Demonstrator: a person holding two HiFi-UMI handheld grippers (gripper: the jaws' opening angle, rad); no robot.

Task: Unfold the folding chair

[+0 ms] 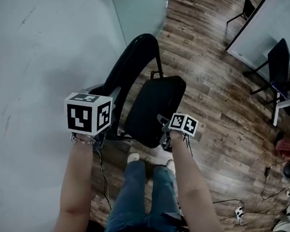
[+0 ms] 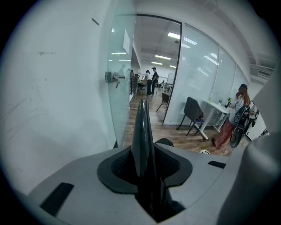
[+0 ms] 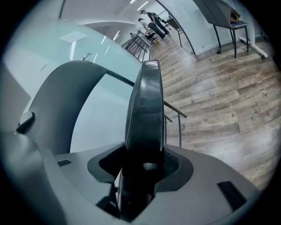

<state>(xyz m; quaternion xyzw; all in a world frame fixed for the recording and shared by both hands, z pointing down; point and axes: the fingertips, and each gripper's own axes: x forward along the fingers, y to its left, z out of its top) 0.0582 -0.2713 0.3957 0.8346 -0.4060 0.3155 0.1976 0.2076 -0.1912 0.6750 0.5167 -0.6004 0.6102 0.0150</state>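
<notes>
While the folding chair point(image 1: 150, 108) is stood just beside the white wall point(image 1: 39, 53), its backrest point(image 1: 135, 54) is clamped by the left gripper point(image 2: 145, 176), its seat point(image 1: 157, 96) by the right gripper point(image 3: 142, 162) — spreading is judged under way; next the seat is to be pressed down, away from the wall.

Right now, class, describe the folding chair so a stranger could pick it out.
Find the white wall at the left; the black folding chair stands beside it. Unlike the other black chair at right, it is gripped by the left tool and right tool.
</notes>
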